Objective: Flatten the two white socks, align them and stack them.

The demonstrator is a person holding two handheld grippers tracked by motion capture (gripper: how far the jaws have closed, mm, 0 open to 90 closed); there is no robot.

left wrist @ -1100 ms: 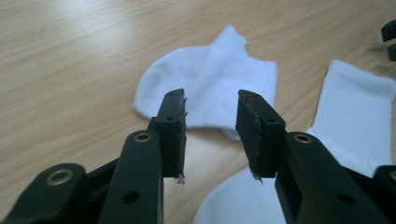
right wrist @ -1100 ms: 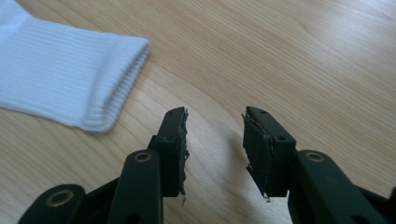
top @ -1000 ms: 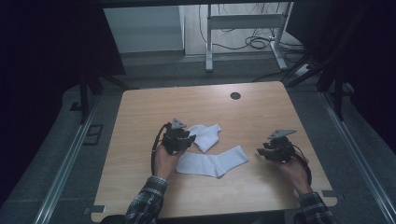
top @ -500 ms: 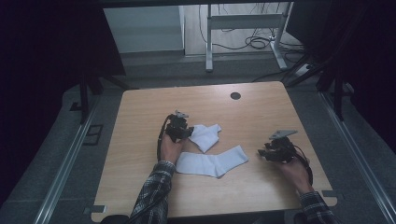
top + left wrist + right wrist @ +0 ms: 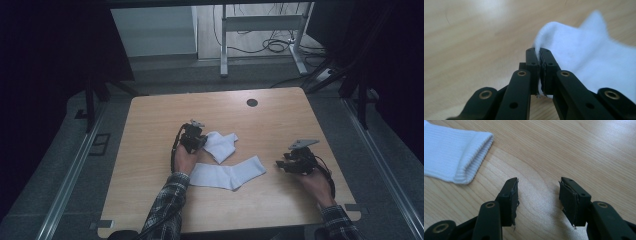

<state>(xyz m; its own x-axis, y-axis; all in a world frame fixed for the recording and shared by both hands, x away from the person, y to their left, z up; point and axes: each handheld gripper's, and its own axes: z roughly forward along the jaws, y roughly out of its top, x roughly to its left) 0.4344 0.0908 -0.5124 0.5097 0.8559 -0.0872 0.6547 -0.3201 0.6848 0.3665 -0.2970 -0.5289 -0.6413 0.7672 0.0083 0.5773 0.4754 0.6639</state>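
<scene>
Compared with the high views of a second and half a second ago, we note the left gripper (image 5: pixel 194 137) has travelled up the frame, away from the person, and the folded sock (image 5: pixel 221 145) has shifted with it. In the left gripper view its jaws are pinched tight on a raised fold of that sock (image 5: pixel 584 57), so we judge the sock is being dragged or lifted clear of its mate.

The right gripper (image 5: pixel 295 161) sits at lower right of the high view, barely moved, jaws wide apart over bare table (image 5: pixel 579 147), holding nothing.

The flat sock (image 5: pixel 227 175) lies just below frame centre, unmoved. Its long axis runs lower left to upper right; the ribbed cuff (image 5: pixel 477 152) points toward the right gripper, near it but apart.
</scene>
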